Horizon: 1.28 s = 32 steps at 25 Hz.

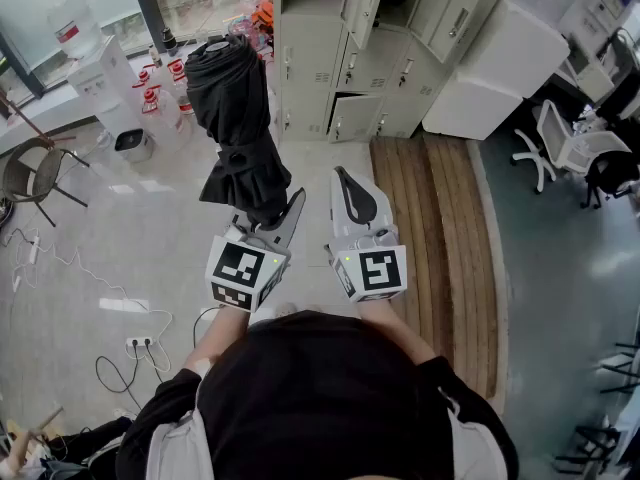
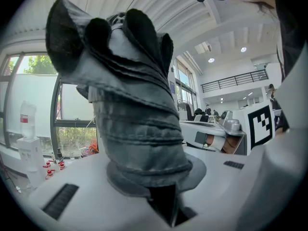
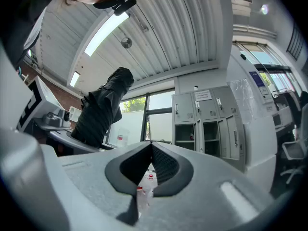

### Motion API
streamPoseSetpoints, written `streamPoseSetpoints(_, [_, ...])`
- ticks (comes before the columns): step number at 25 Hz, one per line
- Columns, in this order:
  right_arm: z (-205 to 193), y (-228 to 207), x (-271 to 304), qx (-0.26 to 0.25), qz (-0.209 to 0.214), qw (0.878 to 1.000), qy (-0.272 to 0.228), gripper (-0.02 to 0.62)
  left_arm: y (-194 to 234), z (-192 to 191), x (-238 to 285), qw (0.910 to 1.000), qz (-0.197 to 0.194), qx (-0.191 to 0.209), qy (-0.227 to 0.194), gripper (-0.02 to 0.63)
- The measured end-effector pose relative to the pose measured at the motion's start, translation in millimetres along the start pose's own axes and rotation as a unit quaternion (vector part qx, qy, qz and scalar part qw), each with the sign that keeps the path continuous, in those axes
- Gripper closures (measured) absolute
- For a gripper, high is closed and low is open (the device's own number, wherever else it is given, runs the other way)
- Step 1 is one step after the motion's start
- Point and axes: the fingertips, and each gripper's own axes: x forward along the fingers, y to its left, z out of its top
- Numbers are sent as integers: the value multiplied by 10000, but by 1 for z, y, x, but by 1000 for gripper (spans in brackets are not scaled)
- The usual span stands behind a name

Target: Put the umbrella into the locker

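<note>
A black folded umbrella [image 1: 232,108] stands upright out of my left gripper [image 1: 270,213], which is shut on its lower end. In the left gripper view the umbrella [image 2: 130,105] fills the middle and its base sits between the closed jaws of the left gripper [image 2: 163,201]. My right gripper [image 1: 352,183] is held beside it, shut with nothing in it; in its own view the right gripper [image 3: 150,148] has its pads meeting. The grey lockers [image 1: 380,58] stand ahead against the wall, some doors open. The right gripper view shows the umbrella [image 3: 103,109] at left and the lockers [image 3: 207,124] at right.
A water dispenser [image 1: 110,78] and red-capped bottles [image 1: 150,88] stand by the window at left, with a round chair [image 1: 35,173] nearer. A white cabinet [image 1: 500,58] adjoins the lockers. An office chair [image 1: 560,148] is at right. Cables [image 1: 130,343] lie on the floor.
</note>
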Motion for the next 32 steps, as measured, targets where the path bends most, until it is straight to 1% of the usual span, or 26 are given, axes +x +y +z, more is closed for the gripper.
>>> streamPoseSetpoints(4, [-5,4,9,22,-96,9999,42,592,12,-1,1,10000,-20,31,-44,522])
streamPoseSetpoints(8, [-6,9,21,-44,-131,9999,-5,592,23,0,7,9999,-126,41,-83,522])
streamPoseSetpoints(11, [-6,13,34,39,-167,9998,-92,592,35,3,13,9996,-240,98,-87,522])
streamPoseSetpoints(14, [-14,13,40,95,-256,9996,-74,592,43,0,19,9994,-313,145,5,522])
streamPoseSetpoints(15, [-16,12,42,104,-276,9995,-66,592,45,1,21,9993,-326,156,-25,522])
streamPoseSetpoints(18, [-24,5,50,140,-327,9994,-26,592,51,-1,30,9992,-382,74,-66,522])
streamPoseSetpoints(21, [-32,-6,63,179,-324,9993,-33,592,59,-7,45,9992,-390,51,-22,522])
streamPoseSetpoints(26, [-43,-36,97,263,-309,9991,-97,592,78,-5,84,9992,-379,83,-16,522])
streamPoseSetpoints(29, [-46,-59,121,245,-232,9994,-123,592,91,3,114,9994,-302,96,-117,522])
streamPoseSetpoints(32, [-48,-89,145,268,-163,9994,-112,592,103,10,146,9996,-228,-1,-135,522])
